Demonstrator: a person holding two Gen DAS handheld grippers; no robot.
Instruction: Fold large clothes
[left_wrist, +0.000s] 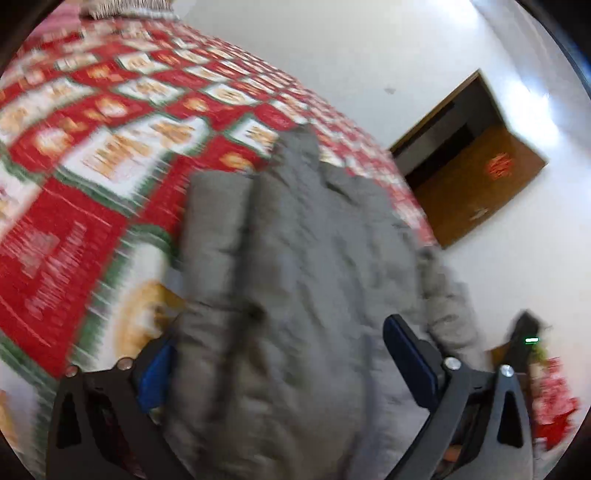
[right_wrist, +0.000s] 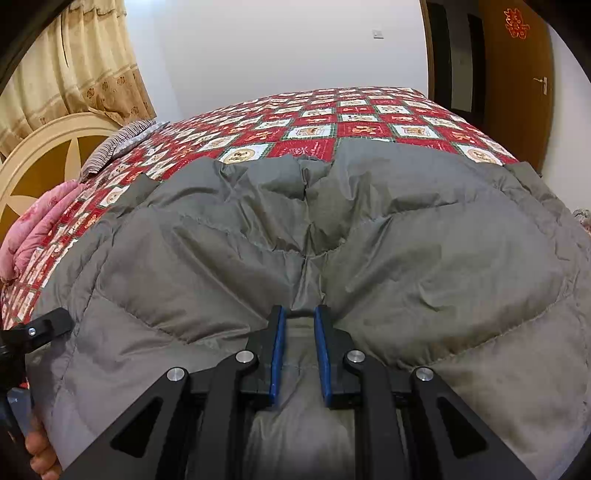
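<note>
jacket (right_wrist: 369, 236): grey quilted puffer lying puffed and creased across the red patchwork bedspread (right_wrist: 332, 122) | right gripper (right_wrist: 299, 317): jaws pinching narrow on a fold of its fabric | left gripper (left_wrist: 280, 350): jaws spreading wide around the bunched jacket (view is blurring), not closing on it

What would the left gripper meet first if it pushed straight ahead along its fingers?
Most likely the grey puffer jacket: the left gripper is wide open and the padded fabric already bulges between its fingers. The frame is motion-blurred, so whether they touch it yet is unclear.
</note>
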